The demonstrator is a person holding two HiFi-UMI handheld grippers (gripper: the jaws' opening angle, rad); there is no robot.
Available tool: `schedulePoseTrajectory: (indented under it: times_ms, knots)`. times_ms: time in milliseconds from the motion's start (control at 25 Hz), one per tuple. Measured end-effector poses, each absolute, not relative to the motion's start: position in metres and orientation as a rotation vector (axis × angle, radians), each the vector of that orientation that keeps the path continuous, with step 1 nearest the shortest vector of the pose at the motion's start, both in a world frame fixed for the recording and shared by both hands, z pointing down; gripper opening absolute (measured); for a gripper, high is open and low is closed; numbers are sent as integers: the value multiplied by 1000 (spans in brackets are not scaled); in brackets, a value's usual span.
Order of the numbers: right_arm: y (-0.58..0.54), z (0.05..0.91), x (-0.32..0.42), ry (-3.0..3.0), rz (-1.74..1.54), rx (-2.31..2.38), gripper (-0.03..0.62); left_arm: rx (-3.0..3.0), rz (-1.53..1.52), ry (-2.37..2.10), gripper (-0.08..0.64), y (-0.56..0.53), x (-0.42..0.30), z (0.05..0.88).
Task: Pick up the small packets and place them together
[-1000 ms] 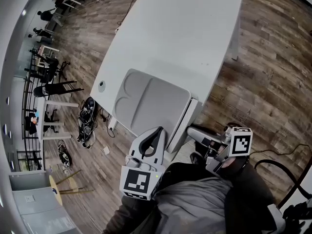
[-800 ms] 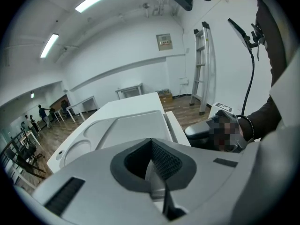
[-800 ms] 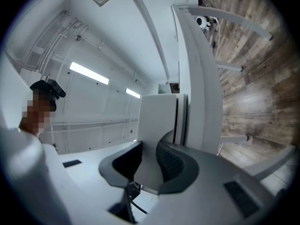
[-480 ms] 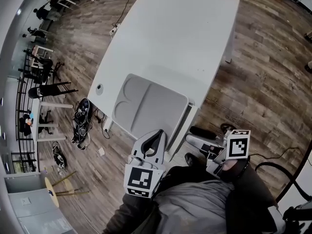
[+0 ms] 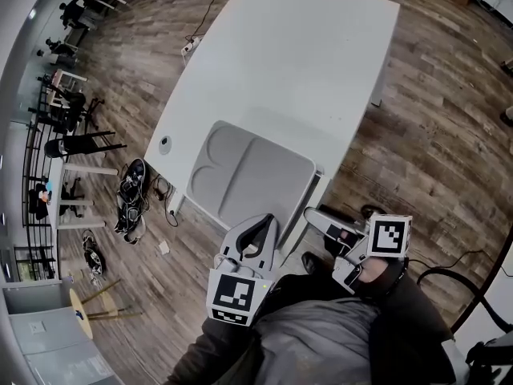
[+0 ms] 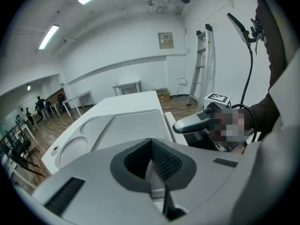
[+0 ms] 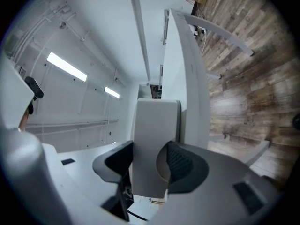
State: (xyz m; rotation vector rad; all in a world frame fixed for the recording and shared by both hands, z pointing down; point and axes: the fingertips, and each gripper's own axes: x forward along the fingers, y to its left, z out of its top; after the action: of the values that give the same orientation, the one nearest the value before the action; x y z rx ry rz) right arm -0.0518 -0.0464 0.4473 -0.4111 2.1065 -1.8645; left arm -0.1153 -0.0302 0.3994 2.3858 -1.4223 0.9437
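L tool [image 5: 260,220] shut, R tool [image 5: 315,213] jaws just opened wide, gripping nothing, near tray [image 5: 248,167]

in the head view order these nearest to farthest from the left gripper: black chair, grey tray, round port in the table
1. grey tray, just ahead of the left gripper
2. round port, left edge of the table
3. black chair, far off to the left

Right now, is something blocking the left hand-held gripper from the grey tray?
Nothing visible is. The left hand-held gripper, jaws together and empty, points at the grey tray with only open space between them. No small packets show in any view.
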Motion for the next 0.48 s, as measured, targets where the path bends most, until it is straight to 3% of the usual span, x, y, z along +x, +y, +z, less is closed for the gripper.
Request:
schedulePoseTrajectory:
  times_ms: [480]
  knots:
    - [-38,445,-33,2043,-1889,-398,206,2376,945,-1438,-12,-32,-117,397]
